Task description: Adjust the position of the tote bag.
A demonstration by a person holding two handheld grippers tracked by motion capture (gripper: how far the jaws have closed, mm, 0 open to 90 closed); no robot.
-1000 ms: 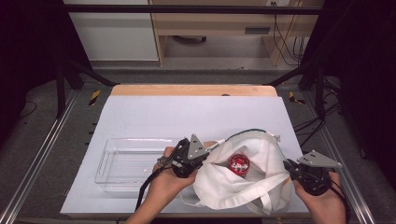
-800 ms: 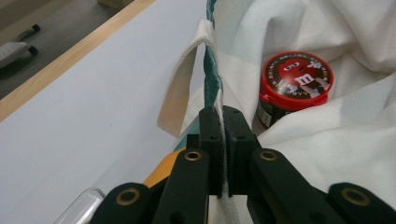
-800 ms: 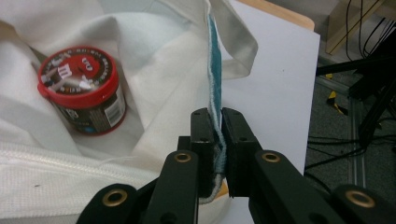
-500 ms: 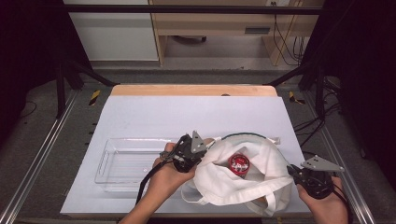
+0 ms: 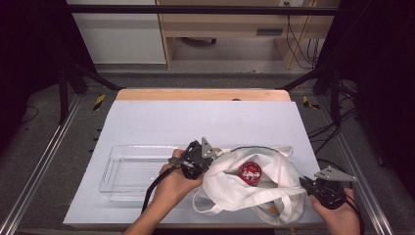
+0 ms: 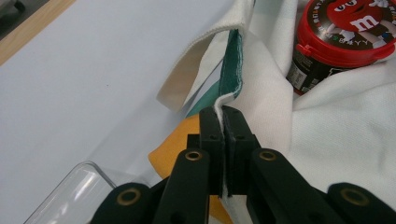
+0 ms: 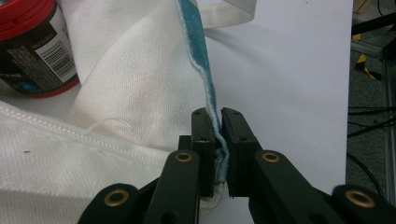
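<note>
White tote bag near the table's front right corner, left gripper and right gripper each pinching its rim, red-lidded candy jar inside, clear plastic tray just beside on the left.

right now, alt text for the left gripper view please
The left gripper is shut on the green-trimmed rim of a white cloth tote bag that holds a red-lidded dark candy jar. A clear plastic tray lies at lower left.

black tool, brass-ringed screws
</note>
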